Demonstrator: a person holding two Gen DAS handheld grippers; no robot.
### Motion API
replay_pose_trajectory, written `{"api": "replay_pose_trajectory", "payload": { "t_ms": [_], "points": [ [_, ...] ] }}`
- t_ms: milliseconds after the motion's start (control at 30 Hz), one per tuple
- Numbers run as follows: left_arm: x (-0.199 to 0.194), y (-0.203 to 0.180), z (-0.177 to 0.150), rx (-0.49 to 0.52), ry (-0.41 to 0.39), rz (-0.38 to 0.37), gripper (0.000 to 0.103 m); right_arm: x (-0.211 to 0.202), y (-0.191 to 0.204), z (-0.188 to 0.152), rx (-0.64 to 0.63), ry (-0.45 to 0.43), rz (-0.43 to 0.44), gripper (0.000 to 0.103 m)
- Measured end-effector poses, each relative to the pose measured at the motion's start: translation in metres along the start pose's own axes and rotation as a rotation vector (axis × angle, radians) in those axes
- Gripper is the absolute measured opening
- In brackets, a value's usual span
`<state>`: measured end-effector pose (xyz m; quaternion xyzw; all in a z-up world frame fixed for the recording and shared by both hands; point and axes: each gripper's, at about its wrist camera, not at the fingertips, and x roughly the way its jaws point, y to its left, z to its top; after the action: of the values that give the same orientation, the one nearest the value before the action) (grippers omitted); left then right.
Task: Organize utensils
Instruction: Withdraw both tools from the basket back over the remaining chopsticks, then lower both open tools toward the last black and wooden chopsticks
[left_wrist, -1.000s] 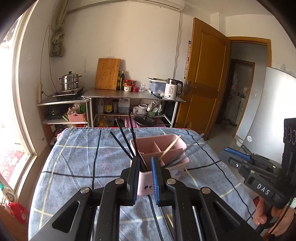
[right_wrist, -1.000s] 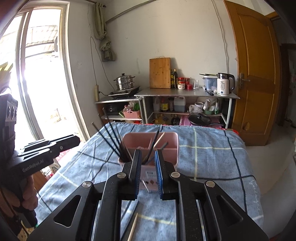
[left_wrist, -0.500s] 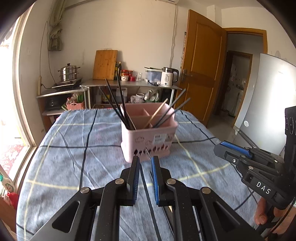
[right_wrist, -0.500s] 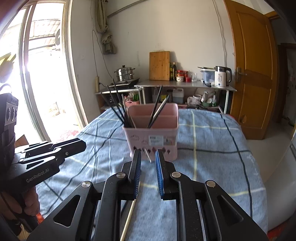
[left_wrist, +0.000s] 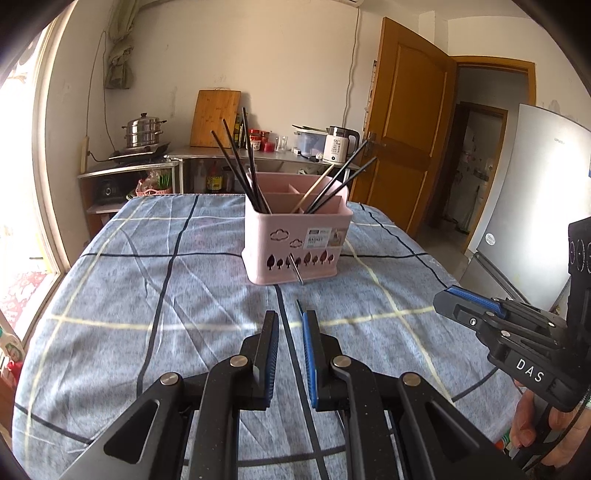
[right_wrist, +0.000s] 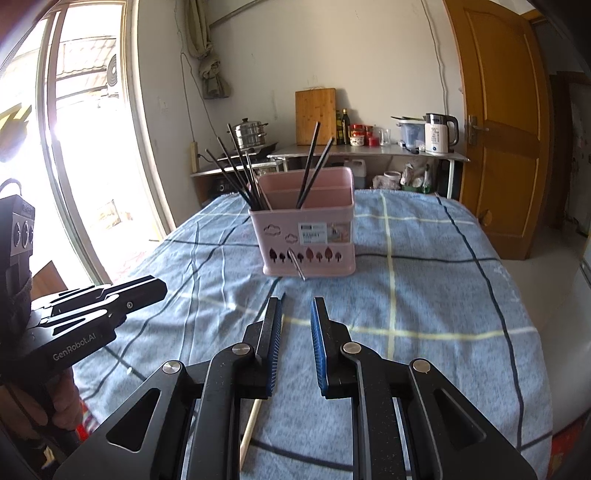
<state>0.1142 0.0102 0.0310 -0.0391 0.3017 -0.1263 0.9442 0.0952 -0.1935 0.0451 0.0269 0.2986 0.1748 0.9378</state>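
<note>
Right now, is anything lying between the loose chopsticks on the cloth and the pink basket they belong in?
Nothing visible does. The dark chopstick lies by the left gripper, the pale chopstick under the right gripper; only bare cloth separates them from the pink basket. A thin metal stick leans on its front.

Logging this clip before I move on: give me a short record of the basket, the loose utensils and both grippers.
basket: pink basket, upright on the cloth
in basket: black chopsticks and one wooden stick
loose: wooden chopstick and dark chopstick lie on the cloth by the grippers
against basket front: metal piece, kind unclear
left gripper: narrow gap, holds nothing
right gripper: jaws apart, holds nothing
</note>
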Motion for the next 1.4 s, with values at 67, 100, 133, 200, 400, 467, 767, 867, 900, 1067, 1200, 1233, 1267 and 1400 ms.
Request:
{"api": "replay_pose_trajectory", "payload": {
  "t_ms": [67, 100, 133, 200, 400, 467, 767, 867, 900, 1067, 1200, 1233, 1267, 1400],
  "points": [
    [-0.001, -0.002, -0.005, -0.001, 0.0, -0.004, 0.012, 0.0, 0.0, -0.005, 0.005, 0.006, 0.0, 0.017],
    [-0.001, -0.003, -0.007, 0.002, -0.001, -0.006, 0.012, 0.0, 0.0, -0.007, 0.005, 0.009, 0.0, 0.017],
    [-0.001, -0.003, -0.008, 0.005, -0.003, -0.007, 0.012, 0.0, 0.001, -0.009, 0.005, 0.01, -0.001, 0.017],
    [-0.001, -0.006, -0.012, 0.01, -0.005, -0.013, 0.012, 0.0, 0.001, -0.012, 0.004, 0.012, -0.002, 0.017],
    [0.002, -0.01, -0.018, 0.014, 0.005, -0.024, 0.012, 0.0, 0.001, -0.018, 0.008, 0.02, 0.0, 0.017],
    [0.004, -0.01, -0.02, 0.013, 0.012, -0.023, 0.012, 0.001, 0.0, -0.019, 0.008, 0.025, 0.0, 0.017],
    [0.023, -0.008, -0.024, -0.015, 0.056, -0.037, 0.02, 0.009, -0.002, -0.025, 0.016, 0.049, 0.008, 0.017],
    [0.032, -0.009, -0.025, -0.025, 0.075, -0.045, 0.026, 0.012, -0.001, -0.027, 0.019, 0.057, 0.009, 0.017],
    [0.038, -0.01, -0.026, -0.024, 0.086, -0.046, 0.026, 0.013, -0.002, -0.028, 0.021, 0.06, 0.009, 0.017],
    [0.064, -0.016, -0.028, -0.015, 0.133, -0.043, 0.026, 0.018, -0.006, -0.03, 0.03, 0.074, 0.005, 0.017],
    [0.086, -0.02, -0.03, -0.015, 0.177, -0.047, 0.026, 0.021, -0.01, -0.033, 0.041, 0.082, 0.0, 0.017],
    [0.091, -0.022, -0.031, -0.015, 0.186, -0.052, 0.026, 0.022, -0.012, -0.034, 0.044, 0.084, -0.003, 0.017],
    [0.096, -0.023, -0.032, -0.013, 0.197, -0.052, 0.026, 0.022, -0.013, -0.034, 0.046, 0.086, -0.004, 0.017],
    [0.112, -0.028, -0.036, 0.011, 0.249, -0.027, 0.025, 0.026, -0.016, -0.036, 0.056, 0.096, -0.008, 0.017]
  ]
}}
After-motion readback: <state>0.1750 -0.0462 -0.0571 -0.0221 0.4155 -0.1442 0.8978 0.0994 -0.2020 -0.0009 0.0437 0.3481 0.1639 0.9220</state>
